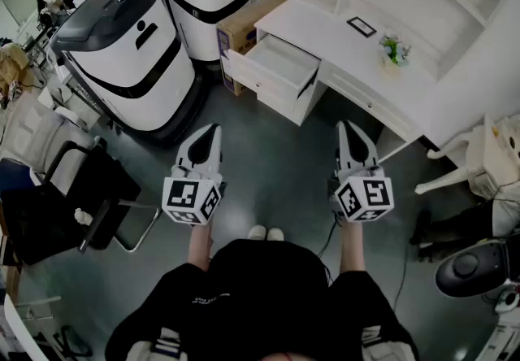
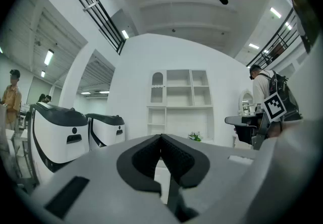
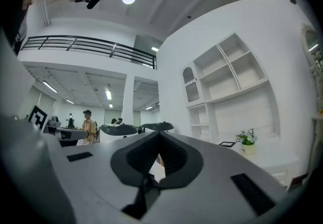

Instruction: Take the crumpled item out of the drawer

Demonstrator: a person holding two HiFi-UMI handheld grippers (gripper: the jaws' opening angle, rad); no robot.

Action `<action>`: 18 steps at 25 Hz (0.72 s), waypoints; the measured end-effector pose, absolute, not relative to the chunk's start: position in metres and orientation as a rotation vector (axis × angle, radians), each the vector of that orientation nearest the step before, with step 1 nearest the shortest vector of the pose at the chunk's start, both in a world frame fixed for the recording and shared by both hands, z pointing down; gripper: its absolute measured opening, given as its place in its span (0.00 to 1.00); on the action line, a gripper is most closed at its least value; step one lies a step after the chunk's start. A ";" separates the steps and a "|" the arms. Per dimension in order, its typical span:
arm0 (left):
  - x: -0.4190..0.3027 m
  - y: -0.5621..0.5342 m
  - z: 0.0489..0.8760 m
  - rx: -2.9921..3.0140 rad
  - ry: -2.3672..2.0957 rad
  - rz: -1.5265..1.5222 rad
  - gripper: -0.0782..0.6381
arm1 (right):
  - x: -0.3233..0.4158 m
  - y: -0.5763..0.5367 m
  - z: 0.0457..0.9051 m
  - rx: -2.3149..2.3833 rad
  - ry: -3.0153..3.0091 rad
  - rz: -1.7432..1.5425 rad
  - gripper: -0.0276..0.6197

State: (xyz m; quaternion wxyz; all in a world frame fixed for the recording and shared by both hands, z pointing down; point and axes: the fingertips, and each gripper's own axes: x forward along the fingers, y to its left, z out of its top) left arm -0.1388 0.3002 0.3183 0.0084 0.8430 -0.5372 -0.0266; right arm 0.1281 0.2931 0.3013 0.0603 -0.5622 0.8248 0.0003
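Note:
The white desk's top drawer stands pulled open, well ahead of me across the grey floor. From here I see only its pale inside, and no crumpled item shows in it. My left gripper and right gripper are held side by side at waist height, pointing toward the desk, far short of the drawer. Both are shut with nothing between the jaws. In the left gripper view the left gripper has its dark pads meeting at the tip. The right gripper looks the same in the right gripper view.
Two large white-and-black machines stand at the left, with a cardboard box between them and the desk. A small plant and a dark frame sit on the desk. A black chair is at my left and a white chair at my right.

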 end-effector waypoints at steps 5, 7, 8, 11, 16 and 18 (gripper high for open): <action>-0.134 0.304 0.321 2.625 -1.679 -0.079 0.10 | 0.135 0.295 0.304 -1.708 2.494 -0.013 0.03; -0.132 0.305 0.321 2.620 -1.680 -0.081 0.10 | 0.136 0.295 0.303 -1.700 2.494 -0.013 0.03; -0.131 0.306 0.321 2.617 -1.681 -0.081 0.11 | 0.137 0.295 0.303 -1.693 2.494 -0.016 0.03; -0.127 0.306 0.322 2.609 -1.683 -0.082 0.10 | 0.142 0.294 0.305 -1.684 2.487 -0.027 0.03; -0.114 0.308 0.324 2.593 -1.707 -0.080 0.10 | 0.153 0.292 0.309 -1.671 2.492 -0.033 0.03; -0.109 0.310 0.327 2.591 -1.707 -0.070 0.10 | 0.156 0.291 0.313 -1.677 2.484 -0.045 0.03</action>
